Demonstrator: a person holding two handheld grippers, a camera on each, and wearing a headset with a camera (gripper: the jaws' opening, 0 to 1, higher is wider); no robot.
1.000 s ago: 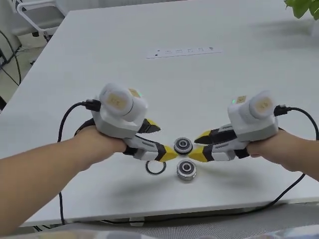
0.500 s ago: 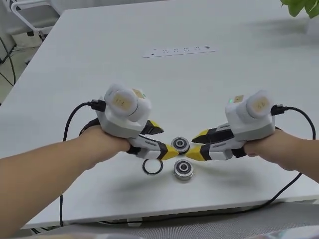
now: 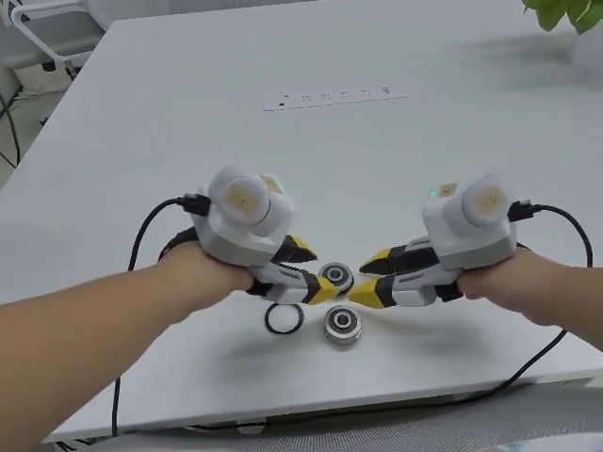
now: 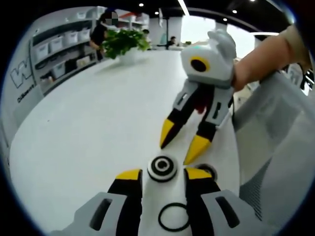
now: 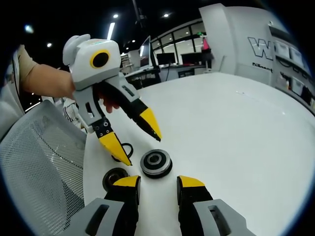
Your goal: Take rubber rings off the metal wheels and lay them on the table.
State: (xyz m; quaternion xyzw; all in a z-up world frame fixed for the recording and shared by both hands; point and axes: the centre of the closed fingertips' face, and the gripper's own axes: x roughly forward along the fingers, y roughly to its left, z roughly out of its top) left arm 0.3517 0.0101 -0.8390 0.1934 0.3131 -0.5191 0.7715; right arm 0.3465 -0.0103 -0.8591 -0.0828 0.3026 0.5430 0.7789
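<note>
1. Here, a person holds the left tongs (image 3: 314, 270) and the right tongs (image 3: 362, 279) low over the white surface (image 3: 188, 141), with the tips pointing at each other.
2. The left tongs are apart. In the left gripper view a wheel (image 4: 163, 168) sits between their two yellow tips. A thin bit of white shows on each side of it, so they are not squeezing it.
3. The right tongs are apart too, with nothing between them. In the right gripper view the same wheel lies just ahead of their tips, at 12 o'clock.
4. This wheel is metal in the middle and has a dark band round its edge. It looks to lie flat on the surface.
5. In the head view a second wheel (image 3: 341, 323) lies on the surface at 6 o'clock from the first one. It is close to it but not touching.
6. A loose rubber ring (image 3: 284, 319) lies flat at 9 o'clock from the second wheel, just beside it and under the left tongs.
7. I cannot tell if the second wheel has a ring on it.
8. Far off at 12 o'clock a flat power strip (image 3: 325, 96) lies on the surface. A green plant (image 3: 561, 11) is at 1 o'clock, at the far corner.
</note>
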